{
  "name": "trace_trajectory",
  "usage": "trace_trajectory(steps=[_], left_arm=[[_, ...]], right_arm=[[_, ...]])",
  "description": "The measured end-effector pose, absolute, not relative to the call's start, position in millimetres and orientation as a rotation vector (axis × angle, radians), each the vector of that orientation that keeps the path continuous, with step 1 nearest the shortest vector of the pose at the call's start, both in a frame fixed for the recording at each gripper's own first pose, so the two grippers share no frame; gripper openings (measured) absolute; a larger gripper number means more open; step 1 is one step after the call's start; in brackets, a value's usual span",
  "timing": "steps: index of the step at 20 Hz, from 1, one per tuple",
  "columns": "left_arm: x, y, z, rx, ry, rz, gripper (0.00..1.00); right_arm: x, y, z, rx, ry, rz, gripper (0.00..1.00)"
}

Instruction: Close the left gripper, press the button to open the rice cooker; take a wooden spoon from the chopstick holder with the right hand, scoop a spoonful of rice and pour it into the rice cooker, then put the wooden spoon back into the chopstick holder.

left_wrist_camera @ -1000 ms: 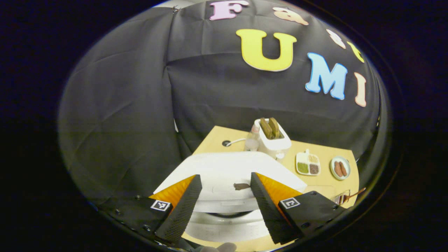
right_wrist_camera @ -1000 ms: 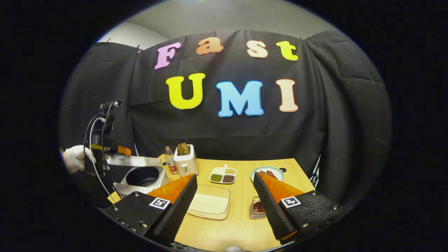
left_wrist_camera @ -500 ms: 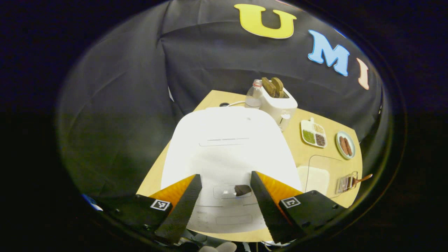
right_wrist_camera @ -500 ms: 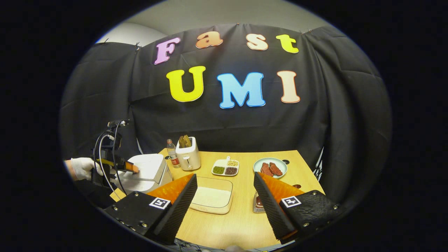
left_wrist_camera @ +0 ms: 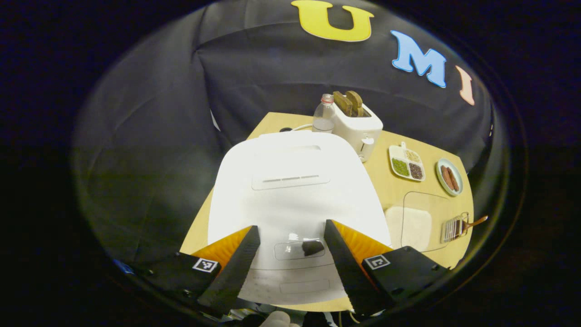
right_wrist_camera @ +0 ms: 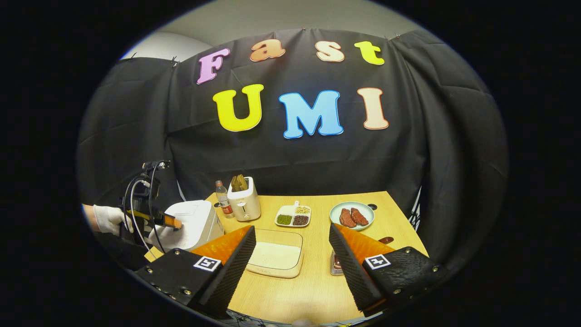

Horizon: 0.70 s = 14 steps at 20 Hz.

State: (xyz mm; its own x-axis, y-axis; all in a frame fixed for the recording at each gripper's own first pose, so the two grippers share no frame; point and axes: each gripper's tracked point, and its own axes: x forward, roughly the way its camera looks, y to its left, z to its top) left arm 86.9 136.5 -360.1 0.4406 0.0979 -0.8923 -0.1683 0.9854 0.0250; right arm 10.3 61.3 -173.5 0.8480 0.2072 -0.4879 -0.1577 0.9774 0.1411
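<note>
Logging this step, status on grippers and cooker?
Left gripper open, over the rice cooker, lid down. Right gripper open, empty, above the rice tray. Wooden spoon in the chopstick holder. Nothing obstructing.

The white rice cooker [left_wrist_camera: 295, 195] is sitting at the near left corner of the table with its lid lying shut and flat, a slotted vent panel toward the back of the lid and a clear rectangular button [left_wrist_camera: 299, 250] near the front edge. The wooden spoon [left_wrist_camera: 472, 223] is standing in the clear ribbed chopstick holder [left_wrist_camera: 451, 229] toward the table's right edge, its handle leaning out to the right. The shallow clear tray of white rice [right_wrist_camera: 278, 256] is lying on the table between the cooker and the holder, its rice spread level.
</note>
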Motion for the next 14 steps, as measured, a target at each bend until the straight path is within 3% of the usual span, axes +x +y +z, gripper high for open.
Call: trace_trajectory(steps=[14], left_arm=[[105, 132, -347, -0.055, 0.977, 0.166, 1.0]], right_arm=[[15, 49, -166, 0.087, 0.511, 0.17, 0.99]])
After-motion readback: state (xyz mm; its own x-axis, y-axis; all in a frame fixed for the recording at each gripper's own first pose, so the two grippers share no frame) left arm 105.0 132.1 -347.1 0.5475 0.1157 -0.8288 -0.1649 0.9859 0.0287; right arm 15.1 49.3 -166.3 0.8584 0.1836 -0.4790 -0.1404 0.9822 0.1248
